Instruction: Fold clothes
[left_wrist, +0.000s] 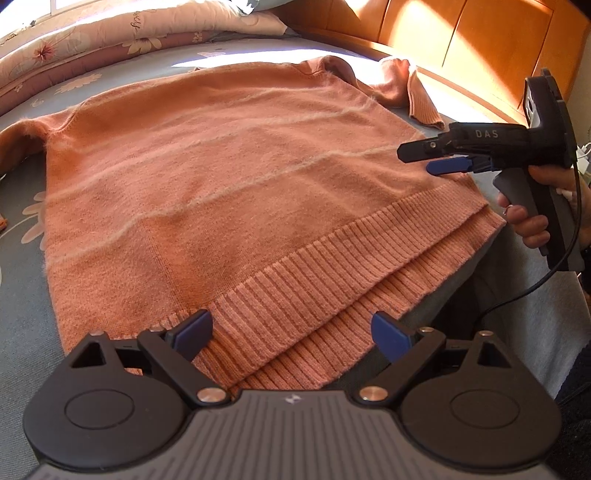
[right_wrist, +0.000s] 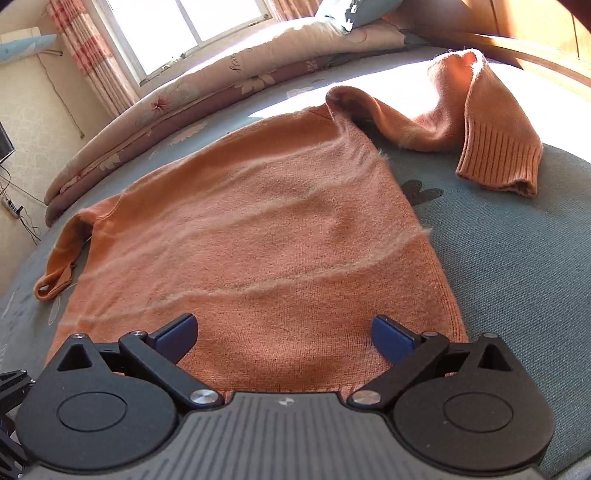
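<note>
Both of your grippers stand spread and empty over the flat orange sweater.

Your left gripper (left_wrist: 291, 334) has its jaws wide apart above the near ribbed hem (left_wrist: 332, 280) of the sweater (left_wrist: 207, 177), pinching nothing. Your right gripper (right_wrist: 284, 332) is spread just as wide, low over the near part of the sweater's body, also with nothing between its blue pads (right_wrist: 177, 338). In the left wrist view your right hand (left_wrist: 532, 218) holds that gripper at the sweater's near right corner, fingers pointing left over the knit. The sweater lies spread on the grey-blue bed sheet (right_wrist: 498, 277), pale stripes across it. Its right sleeve (right_wrist: 491, 136) is crumpled at the far right, the cuff lying on the sheet; the left sleeve (right_wrist: 62, 254) lies bent at the left edge. A floral quilt (right_wrist: 207, 85) is heaped at the far side under the window (right_wrist: 177, 26).
</note>
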